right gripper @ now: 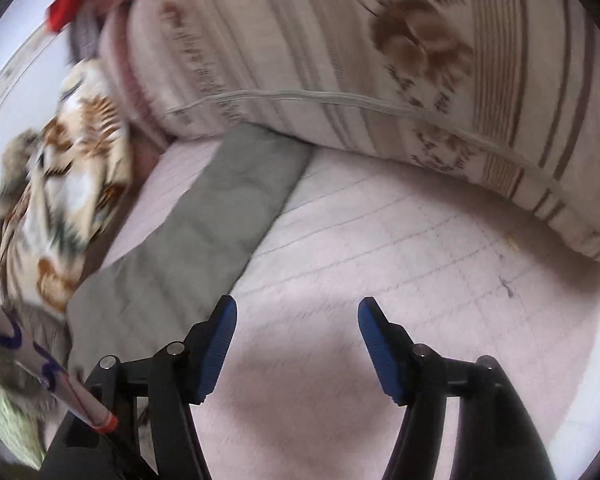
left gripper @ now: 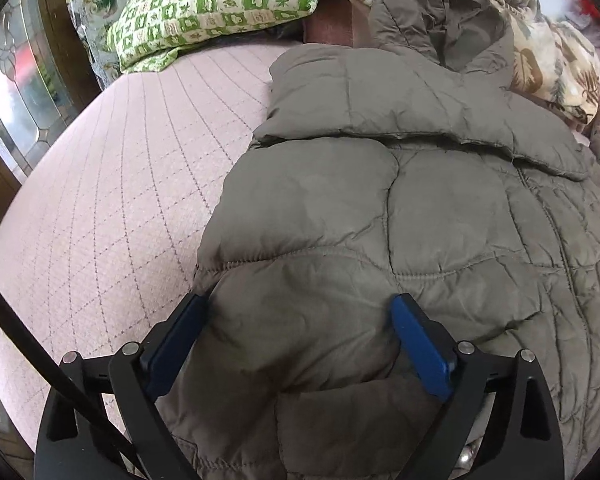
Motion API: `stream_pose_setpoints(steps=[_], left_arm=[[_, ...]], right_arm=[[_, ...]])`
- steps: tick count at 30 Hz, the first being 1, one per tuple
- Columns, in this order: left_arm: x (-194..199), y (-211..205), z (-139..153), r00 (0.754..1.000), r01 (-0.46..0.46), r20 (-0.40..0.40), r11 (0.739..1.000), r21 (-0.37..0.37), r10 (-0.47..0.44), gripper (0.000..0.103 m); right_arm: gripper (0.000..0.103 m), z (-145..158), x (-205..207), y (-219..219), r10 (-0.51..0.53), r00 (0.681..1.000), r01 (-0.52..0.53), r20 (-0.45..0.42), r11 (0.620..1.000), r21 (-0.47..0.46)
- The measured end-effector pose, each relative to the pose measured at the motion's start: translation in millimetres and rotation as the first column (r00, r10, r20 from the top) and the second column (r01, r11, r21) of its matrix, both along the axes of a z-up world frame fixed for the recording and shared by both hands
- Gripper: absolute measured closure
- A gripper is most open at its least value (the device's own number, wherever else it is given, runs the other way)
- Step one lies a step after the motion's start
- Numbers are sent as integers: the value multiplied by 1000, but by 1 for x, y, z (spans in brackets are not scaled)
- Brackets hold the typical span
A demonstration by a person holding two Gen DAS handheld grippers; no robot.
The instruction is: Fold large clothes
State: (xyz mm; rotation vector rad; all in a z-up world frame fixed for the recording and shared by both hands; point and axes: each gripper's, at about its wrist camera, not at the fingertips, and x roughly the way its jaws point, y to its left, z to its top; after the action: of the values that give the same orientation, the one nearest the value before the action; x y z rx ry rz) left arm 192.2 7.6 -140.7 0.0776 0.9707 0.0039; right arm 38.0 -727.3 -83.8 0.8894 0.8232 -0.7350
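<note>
Your left gripper [left gripper: 296, 344] straddles the near hem of an olive-grey quilted puffer jacket [left gripper: 380, 208], spread on a pink quilted mattress [left gripper: 112, 216]. Its blue fingers [left gripper: 420, 352] stand wide, with padded fabric bulging between them; whether they actually pinch the cloth cannot be told from this view. One sleeve [left gripper: 380, 100] already lies folded across the jacket's chest, below the hood [left gripper: 440, 16], which rests against a leaf-print blanket [left gripper: 552, 52]. A green-checked pillow [left gripper: 212, 8] sits at the far corner.

Your right gripper [right gripper: 298, 344] hangs open and empty above bare mattress, just beside the jacket's other sleeve [right gripper: 204, 224], which stretches out flat toward a striped floral duvet [right gripper: 340, 48]. That view is motion-blurred.

The fold appears to be at the sleeve stage: one in, one out. The next move likely calls for you to bring the right gripper left onto the outstretched sleeve, close on it near the cuff, and carry it across the body, while the left holds the hem flat so the slippery shell does not slide.
</note>
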Motion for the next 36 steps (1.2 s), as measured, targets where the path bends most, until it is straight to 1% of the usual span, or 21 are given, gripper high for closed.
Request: stream_pose_setpoints(steps=[4,9,10,13,14,15,16,17,19,20,22,24,26,28,30,32,34,35,36], left_arm=[[0,-2,-1,1000,-6,3,1000,9,6,6],[1,-2,-2,1000,-11,7,1000,15,11,5],[1,-3,-2,1000,-11,7,1000,16,11,5],[2,-4,-3,1000,-15,5,1000,20,14,5],[2,-4,-3,1000,-17,3,1000,20,17,5],[3,-4,-3,1000,-19,1,1000,21,19,5],[3,-5,-3,1000,-20,-2,999,26,20,5],[3,-5,-2,1000,-19,-4,999,29,19,5],[4,-4,-1,1000,-21,-14,999,27,21,5],[5,-3,0,999,-23,-21,999,23,24,5],[3,-2,3,999,-22,-33,1000,13,22,5],[-1,-1,8,999,-14,-41,1000,-16,13,5],[-5,3,17,999,-12,-36,998,-57,10,5],[-9,9,26,1000,-18,-17,996,-89,17,5],[-12,18,37,999,-30,19,994,-108,32,5],[-13,29,47,997,-49,56,993,-107,55,5],[-10,43,55,992,-84,85,991,-100,92,5],[-8,50,57,989,-103,94,990,-101,113,5],[-5,59,60,985,-129,99,986,-104,140,5]], right_arm=[[40,-20,30,-6,13,999,-15,48,999,32],[41,-50,82,-4,11,999,-14,52,998,58],[40,-55,87,-3,4,999,-6,49,999,52],[39,-56,104,-3,-29,999,29,38,1000,3],[41,-55,110,-4,-30,999,30,26,1000,-3],[50,-53,114,-5,-23,1000,23,21,1000,-6],[79,-50,119,-6,-12,1000,12,10,1000,-1],[88,-44,122,-8,-6,1000,6,9,1000,7],[93,-26,123,-6,0,1000,1,19,1000,-24],[94,-14,125,-2,13,1000,-12,18,999,-50],[94,19,129,11,47,999,-45,16,992,-117],[95,54,133,30,86,996,-80,29,981,-174],[95,100,139,64,154,987,-137,50,959,-247],[95,132,146,95,224,971,-191,81,937,-291],[95,164,154,135,310,943,-256,122,909,-328],[95,188,163,182,403,903,-331,149,873,-359],[95,202,173,237,509,846,-422,161,823,-381],[95,206,180,269,567,808,-477,161,789,-387],[95,205,182,290,601,783,-510,157,766,-390]])
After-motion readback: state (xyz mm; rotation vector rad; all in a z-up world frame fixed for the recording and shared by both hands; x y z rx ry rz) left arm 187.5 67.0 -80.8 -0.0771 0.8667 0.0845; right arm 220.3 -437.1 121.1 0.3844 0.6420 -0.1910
